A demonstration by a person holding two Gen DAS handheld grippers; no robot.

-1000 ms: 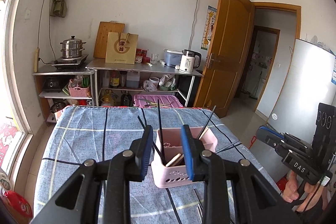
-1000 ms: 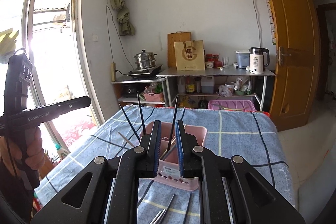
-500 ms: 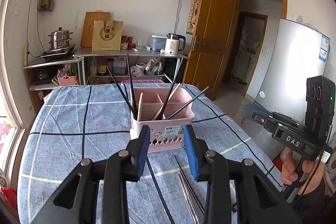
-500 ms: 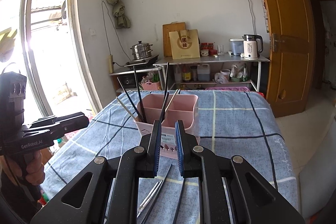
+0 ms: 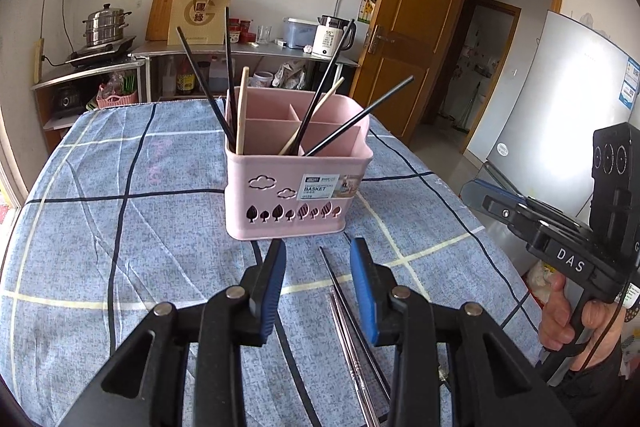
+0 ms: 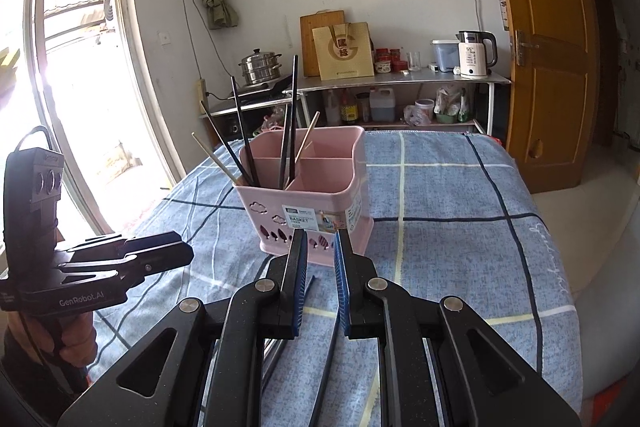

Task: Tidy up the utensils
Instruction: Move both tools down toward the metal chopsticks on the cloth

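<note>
Blue-padded left gripper (image 5: 318,283) hangs low over the checked cloth (image 5: 120,227), jaws part open and empty, astride the loose chopsticks (image 5: 344,307) lying flat before the pink basket (image 5: 296,195). Right gripper (image 6: 320,279) stands narrowly parted, also empty; a dark chopstick (image 6: 330,351) lies beneath it. Judgement: these sticks are light, rigid, thin and, where metallic, slippery. They lie close together, so take one alone near mid-length, pads square across it. Several already stand in the basket.

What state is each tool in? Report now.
Left tool: open, empty, over the metal chopsticks lying on the blue checked tablecloth.
Right tool: open, narrow gap, holding nothing.
</note>
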